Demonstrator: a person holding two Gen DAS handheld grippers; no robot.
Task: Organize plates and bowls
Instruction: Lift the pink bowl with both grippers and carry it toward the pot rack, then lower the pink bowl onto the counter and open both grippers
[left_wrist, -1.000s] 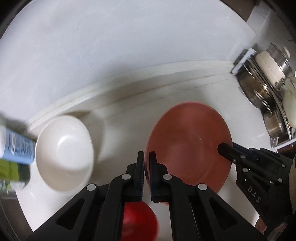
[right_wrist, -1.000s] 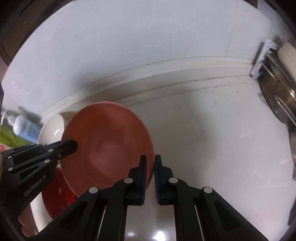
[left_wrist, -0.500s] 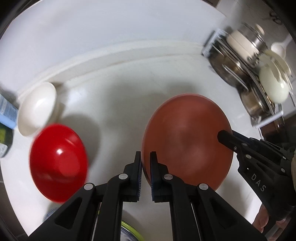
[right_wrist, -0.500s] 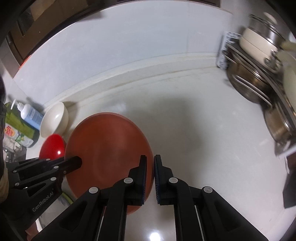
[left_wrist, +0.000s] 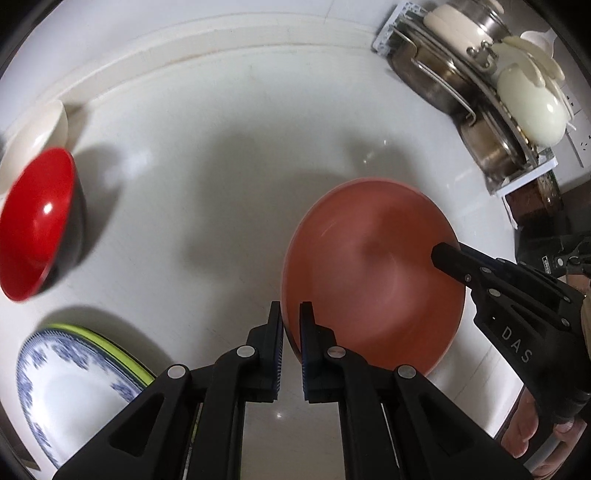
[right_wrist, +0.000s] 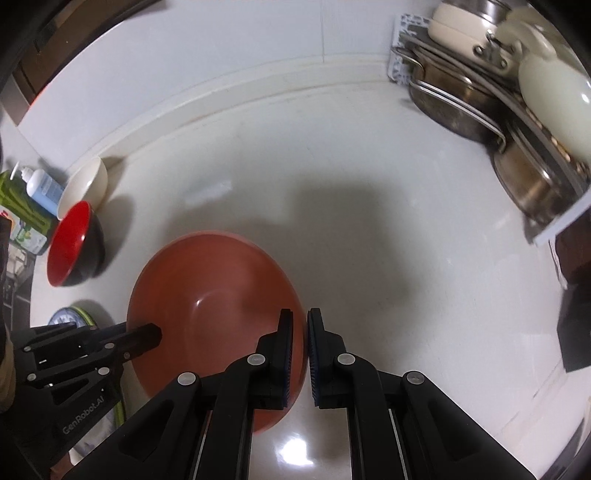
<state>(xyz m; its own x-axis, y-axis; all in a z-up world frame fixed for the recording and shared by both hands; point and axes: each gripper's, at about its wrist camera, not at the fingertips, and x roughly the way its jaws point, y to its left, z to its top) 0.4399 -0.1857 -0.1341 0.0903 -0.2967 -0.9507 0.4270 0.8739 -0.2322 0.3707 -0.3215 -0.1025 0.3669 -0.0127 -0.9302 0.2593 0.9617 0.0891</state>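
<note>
Both the left gripper (left_wrist: 290, 345) and the right gripper (right_wrist: 300, 354) pinch opposite rims of the terracotta bowl (left_wrist: 373, 273), carried above the middle of the worktop (left_wrist: 221, 155); uneven hand movement could slip a rim free.

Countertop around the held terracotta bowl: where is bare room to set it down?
Bare: the white countertop between the terracotta bowl and pot rack, back to the wall. Crowded: left edge, with red bowl, cream bowl, patterned plates.

Glossy white countertop (left_wrist: 229, 155), white wall (right_wrist: 221, 44)
</note>
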